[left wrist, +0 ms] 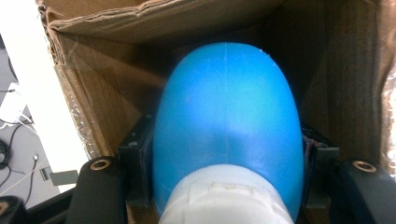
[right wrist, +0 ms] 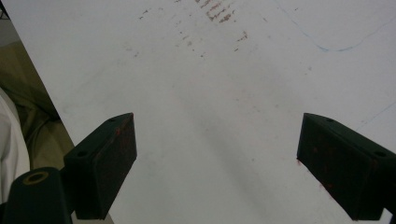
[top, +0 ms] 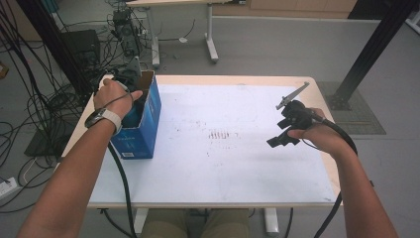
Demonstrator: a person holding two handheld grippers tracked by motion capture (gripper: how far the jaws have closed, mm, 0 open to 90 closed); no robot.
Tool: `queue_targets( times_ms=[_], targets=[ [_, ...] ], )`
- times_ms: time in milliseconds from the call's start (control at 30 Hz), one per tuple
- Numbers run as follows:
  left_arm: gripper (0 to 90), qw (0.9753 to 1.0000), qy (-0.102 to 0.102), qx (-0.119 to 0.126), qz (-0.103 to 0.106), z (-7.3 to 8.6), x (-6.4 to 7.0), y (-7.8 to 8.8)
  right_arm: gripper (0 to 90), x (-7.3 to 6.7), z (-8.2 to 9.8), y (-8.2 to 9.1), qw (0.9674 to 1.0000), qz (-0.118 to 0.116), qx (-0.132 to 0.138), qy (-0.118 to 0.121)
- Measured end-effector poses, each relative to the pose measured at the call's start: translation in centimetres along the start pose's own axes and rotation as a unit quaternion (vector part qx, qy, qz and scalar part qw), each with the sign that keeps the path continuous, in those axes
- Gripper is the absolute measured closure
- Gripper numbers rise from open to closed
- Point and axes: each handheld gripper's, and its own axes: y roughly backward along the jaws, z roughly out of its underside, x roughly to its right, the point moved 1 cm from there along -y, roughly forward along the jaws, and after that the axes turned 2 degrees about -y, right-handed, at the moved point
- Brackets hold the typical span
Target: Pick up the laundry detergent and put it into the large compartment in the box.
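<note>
A smooth blue rounded object (left wrist: pixel 227 102) with a white end (left wrist: pixel 224 196) sits inside an open cardboard box (left wrist: pixel 107 88). My left gripper (left wrist: pixel 227 154) is shut on it, one black pad pressed against each side. From above, the box (top: pixel 148 124) is blue outside and stands at the table's left edge, with the left hand and gripper (top: pixel 132 101) reaching down into its open top. My right gripper (right wrist: pixel 217 163) hovers open over the bare white tabletop with nothing between its pads; in the high view the right gripper (top: pixel 280 139) is at the table's right side.
The white table (top: pixel 223 168) carries reddish smudges (top: pixel 223 134) near its middle and faint blue pen lines (right wrist: pixel 336 46). Cables and equipment (top: pixel 124 29) crowd the floor at back left. A black post (top: pixel 366 54) stands beyond the right corner.
</note>
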Motion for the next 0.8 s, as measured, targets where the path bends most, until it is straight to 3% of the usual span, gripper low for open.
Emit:
queue_targets(
  times_ms=[800],
  targets=[
    [37.2, 1.0, -0.002, 0.003, 0.0, 0.11, -0.02, -0.01, 12.1, -0.12, -0.29, -0.01, 1.0, 0.002, -0.004, 0.003]
  ],
)
